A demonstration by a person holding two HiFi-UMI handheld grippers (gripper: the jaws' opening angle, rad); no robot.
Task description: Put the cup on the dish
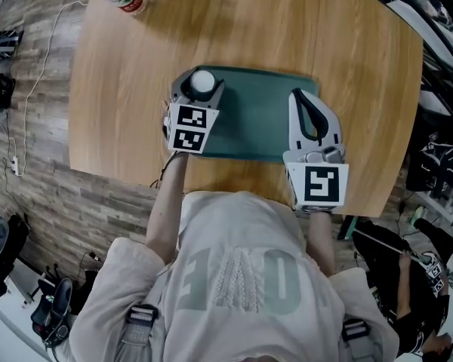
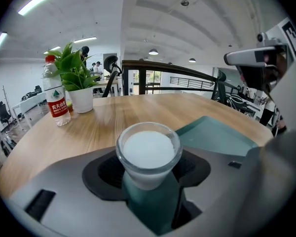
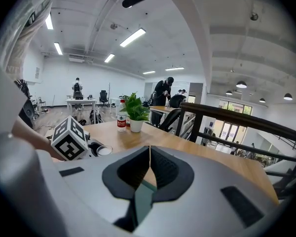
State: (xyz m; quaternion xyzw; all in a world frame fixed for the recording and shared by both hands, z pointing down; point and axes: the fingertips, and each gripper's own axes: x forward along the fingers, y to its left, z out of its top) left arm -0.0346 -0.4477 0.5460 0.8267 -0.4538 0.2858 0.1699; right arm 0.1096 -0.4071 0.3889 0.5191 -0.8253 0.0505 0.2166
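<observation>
A clear glass cup [image 1: 202, 81] with a white inside sits between the jaws of my left gripper [image 1: 201, 90], which is shut on it. It is over the far left corner of the flat green dish [image 1: 253, 127]; I cannot tell whether it rests on the dish. In the left gripper view the cup [image 2: 148, 152] is upright in the left gripper [image 2: 148, 174], with the green dish [image 2: 214, 135] beneath and to the right. My right gripper [image 1: 297, 96] lies over the dish's right part, shut with nothing in it; in its own view the right gripper [image 3: 149, 167] has its jaws touching.
The round wooden table [image 1: 136, 111] carries a red-labelled water bottle [image 2: 54, 95] and a potted plant [image 2: 76, 78] at its far left edge. A black railing [image 3: 237, 117] runs beyond the table. Cables and bags lie on the floor to the left [image 1: 15, 127].
</observation>
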